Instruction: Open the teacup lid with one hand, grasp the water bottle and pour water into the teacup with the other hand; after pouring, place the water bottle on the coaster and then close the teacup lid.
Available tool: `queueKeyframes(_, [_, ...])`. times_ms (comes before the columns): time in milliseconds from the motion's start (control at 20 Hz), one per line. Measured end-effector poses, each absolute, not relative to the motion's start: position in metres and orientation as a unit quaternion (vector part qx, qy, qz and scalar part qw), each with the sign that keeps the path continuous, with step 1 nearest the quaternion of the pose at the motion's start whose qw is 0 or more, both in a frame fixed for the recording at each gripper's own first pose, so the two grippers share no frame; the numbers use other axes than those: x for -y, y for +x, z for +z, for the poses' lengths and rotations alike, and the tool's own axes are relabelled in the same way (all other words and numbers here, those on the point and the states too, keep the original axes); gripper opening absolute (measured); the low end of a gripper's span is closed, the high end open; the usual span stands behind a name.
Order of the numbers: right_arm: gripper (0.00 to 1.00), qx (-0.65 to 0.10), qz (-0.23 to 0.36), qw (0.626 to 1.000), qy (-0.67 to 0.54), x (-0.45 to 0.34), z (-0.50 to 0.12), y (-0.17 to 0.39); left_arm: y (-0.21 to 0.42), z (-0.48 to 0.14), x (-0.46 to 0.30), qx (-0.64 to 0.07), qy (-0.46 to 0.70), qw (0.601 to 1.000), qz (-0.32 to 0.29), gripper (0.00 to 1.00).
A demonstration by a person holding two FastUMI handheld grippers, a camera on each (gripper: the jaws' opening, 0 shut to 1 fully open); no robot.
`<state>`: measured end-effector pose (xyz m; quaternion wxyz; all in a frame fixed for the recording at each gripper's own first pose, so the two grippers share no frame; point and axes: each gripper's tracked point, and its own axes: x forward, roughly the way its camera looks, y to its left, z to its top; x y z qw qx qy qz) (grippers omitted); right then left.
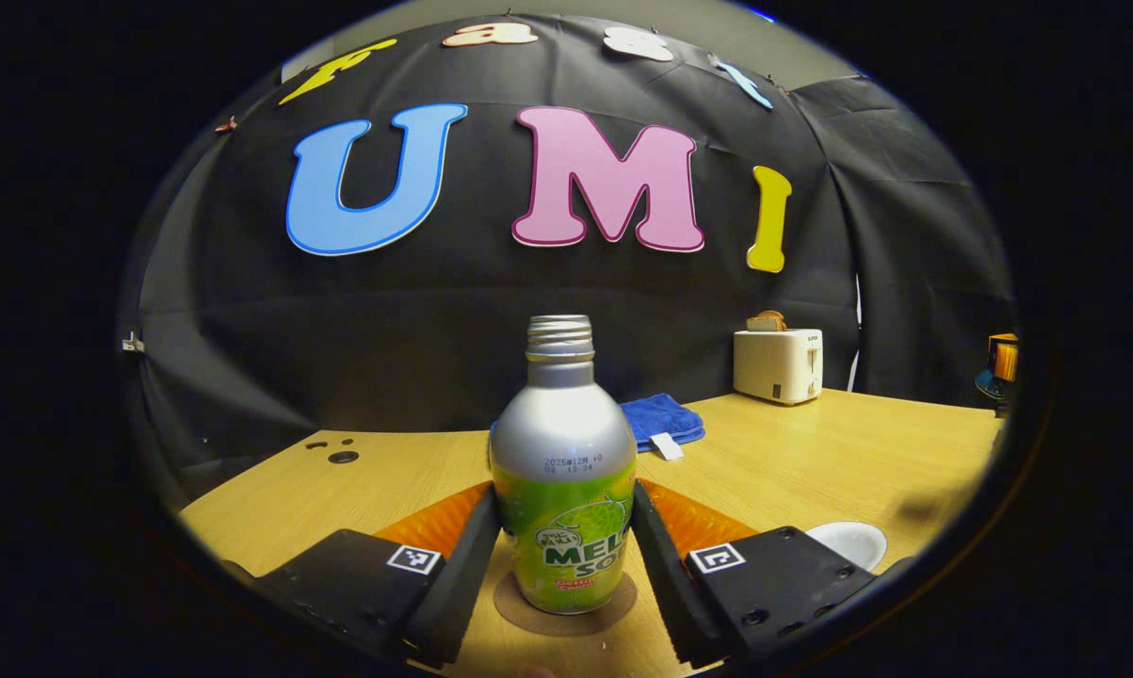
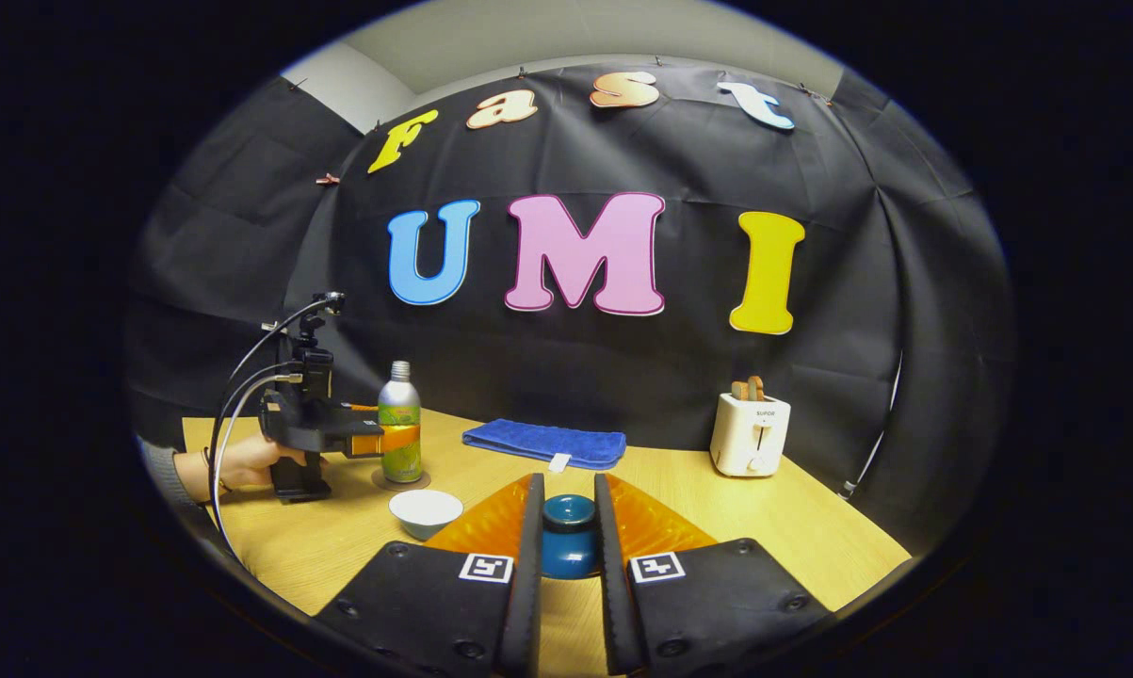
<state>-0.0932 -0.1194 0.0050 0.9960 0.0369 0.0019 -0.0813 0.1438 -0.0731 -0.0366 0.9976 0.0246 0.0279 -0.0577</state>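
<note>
Nearest the lens in the right gripper view, the right gripper [image 2: 567, 565] holds its two fingers narrowly apart around a small blue piece [image 2: 568, 549], apparently the teacup lid, and seems to press it from both sides. Whether that piece is in the air or resting on the wooden table [image 2: 811, 537] cannot be told. Just beyond, to the left, an uncovered white teacup [image 2: 425, 511] stands on the table, so the lid appears to be off.

In the left gripper view, the left gripper [image 1: 566, 537] brackets the water bottle [image 1: 563, 471], its fingers lying against or just beside the bottle's sides; contact cannot be told. The bottle stands upright and capless on the round brown coaster [image 1: 566, 603]. From the right gripper view, a person's hand [image 2: 246, 461] steadies that gripper at the bottle.

Judged from this, the bottle is set on the coaster, but whether water has gone into the cup cannot be seen. Closing the lid looks to be the step left.

Farther back lie a folded blue cloth [image 2: 544, 443] and a white toaster [image 2: 751, 433] with toast in it, near the booth's wall.

The count: two grippers, one bottle, one coaster, one teacup, one lid, one cloth, one toaster.
</note>
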Motion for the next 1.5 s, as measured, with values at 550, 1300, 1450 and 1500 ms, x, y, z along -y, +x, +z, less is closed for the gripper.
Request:
queueKeyframes(550, [0.30, 0.005, -0.027, 0.998, 0.059, 0.072, 0.009, -0.068, 0.101, -0.030, 0.055, -0.023, 0.022, 0.999, -0.023, 0.90])
queueKeyframes(1300, [0.30, -0.098, 0.052, 0.993, 0.050, -0.027, -0.057, 0.047, -0.012, -0.013, 0.027, 0.025, -0.003, 1.000, 0.006, 0.89])
queueKeyframes(1450, [0.30, -0.111, 0.042, 0.992, 0.041, -0.024, -0.067, 0.051, -0.014, -0.019, 0.022, 0.019, 0.002, 1.000, 0.003, 0.89])
queueKeyframes(1500, [0.31, -0.112, 0.039, 0.992, 0.039, -0.024, -0.069, 0.051, -0.013, -0.021, 0.020, 0.017, 0.002, 1.000, 0.002, 0.89])
